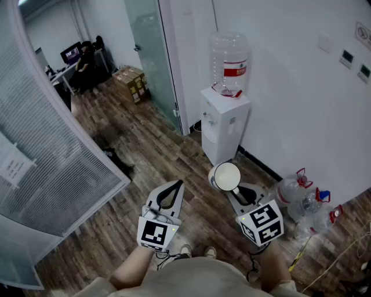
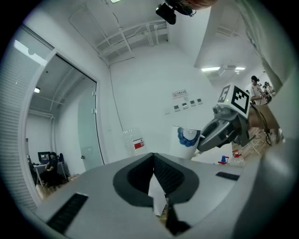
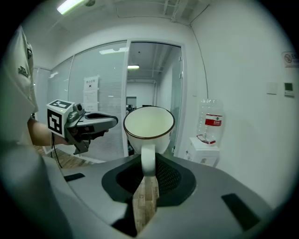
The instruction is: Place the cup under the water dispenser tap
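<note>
Right tongs (image 3: 146, 164) grip the cup (image 3: 148, 124) by its handle; dispenser (image 1: 225, 125) tap indistinct.

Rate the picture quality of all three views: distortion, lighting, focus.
Head view: evenly lit and sharp, with the glass partition bowed by the wide lens. Left gripper view: heavy fisheye, black corners, ceiling lights blown out, the left tongs soft up close. Right gripper view: same fisheye; the cup is crisp, and the light strip glares.
</note>
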A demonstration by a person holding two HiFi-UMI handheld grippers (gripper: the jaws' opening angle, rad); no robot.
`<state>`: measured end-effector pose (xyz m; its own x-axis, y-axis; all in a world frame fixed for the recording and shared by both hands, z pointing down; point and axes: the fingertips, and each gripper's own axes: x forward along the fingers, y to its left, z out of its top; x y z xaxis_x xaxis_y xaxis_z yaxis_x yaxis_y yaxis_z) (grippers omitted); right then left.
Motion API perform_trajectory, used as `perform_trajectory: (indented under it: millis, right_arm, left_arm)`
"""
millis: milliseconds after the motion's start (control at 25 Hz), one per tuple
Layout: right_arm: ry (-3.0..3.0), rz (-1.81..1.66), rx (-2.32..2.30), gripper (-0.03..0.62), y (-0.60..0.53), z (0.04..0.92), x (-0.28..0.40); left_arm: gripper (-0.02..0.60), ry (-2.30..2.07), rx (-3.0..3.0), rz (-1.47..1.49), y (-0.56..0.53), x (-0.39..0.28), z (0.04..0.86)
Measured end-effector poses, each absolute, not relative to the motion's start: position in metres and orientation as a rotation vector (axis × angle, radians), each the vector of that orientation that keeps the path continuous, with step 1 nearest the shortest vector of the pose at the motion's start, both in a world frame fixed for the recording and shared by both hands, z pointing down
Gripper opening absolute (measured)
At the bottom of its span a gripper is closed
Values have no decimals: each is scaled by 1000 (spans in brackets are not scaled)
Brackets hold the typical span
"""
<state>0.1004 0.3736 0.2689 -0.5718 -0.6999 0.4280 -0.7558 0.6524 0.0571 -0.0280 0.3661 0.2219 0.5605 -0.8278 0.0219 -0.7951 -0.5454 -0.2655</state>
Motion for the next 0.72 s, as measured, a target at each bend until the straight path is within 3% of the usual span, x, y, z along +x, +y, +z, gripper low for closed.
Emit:
perform_trajectory:
  millis: [720]
  right_arm:
    - [-2464, 234, 1130, 67, 383, 284, 145]
  left_arm:
    - [6, 1401, -2537, -256, 373, 7, 226]
